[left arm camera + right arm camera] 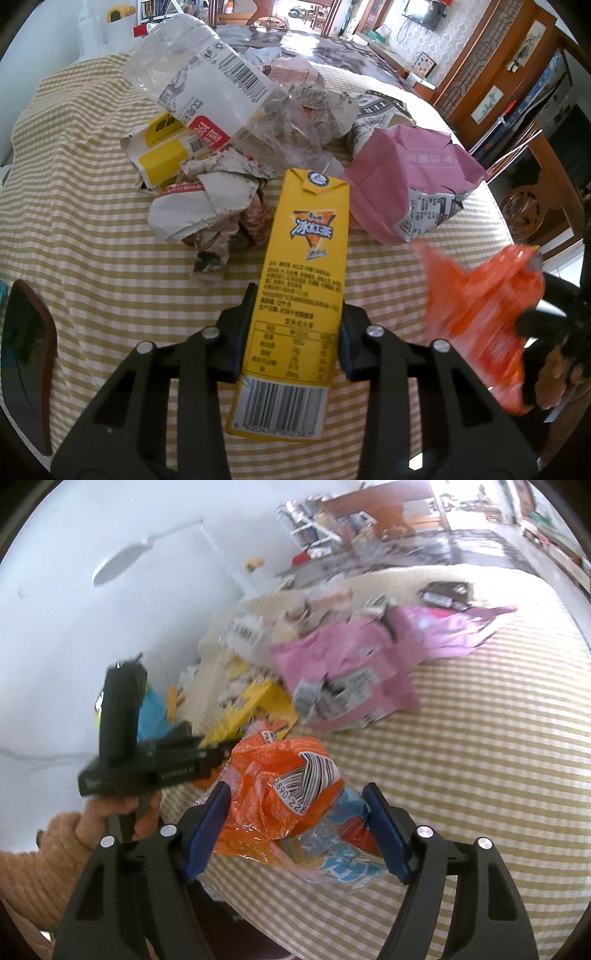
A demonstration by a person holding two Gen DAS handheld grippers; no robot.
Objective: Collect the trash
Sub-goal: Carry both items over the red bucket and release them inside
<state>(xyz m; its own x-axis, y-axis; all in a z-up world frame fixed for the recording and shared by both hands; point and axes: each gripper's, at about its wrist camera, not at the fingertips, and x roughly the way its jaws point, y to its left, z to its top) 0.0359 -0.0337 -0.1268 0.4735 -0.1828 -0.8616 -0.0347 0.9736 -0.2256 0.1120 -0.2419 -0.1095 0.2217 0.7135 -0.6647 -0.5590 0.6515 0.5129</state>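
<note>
My left gripper is shut on a yellow iced-tea carton, held over the striped tablecloth. Beyond it lies a trash pile: a clear plastic bottle, crumpled paper, a yellow-white wrapper and a torn pink carton. My right gripper is shut on a crumpled orange plastic wrapper; it shows blurred at the right of the left wrist view. The left gripper's black body and the hand holding it show in the right wrist view.
The table edge runs along the right, with wooden furniture and floor beyond. A white wall stands left of the table. A dark flat object lies at the left edge of the cloth. The pink carton lies mid-table in the right wrist view.
</note>
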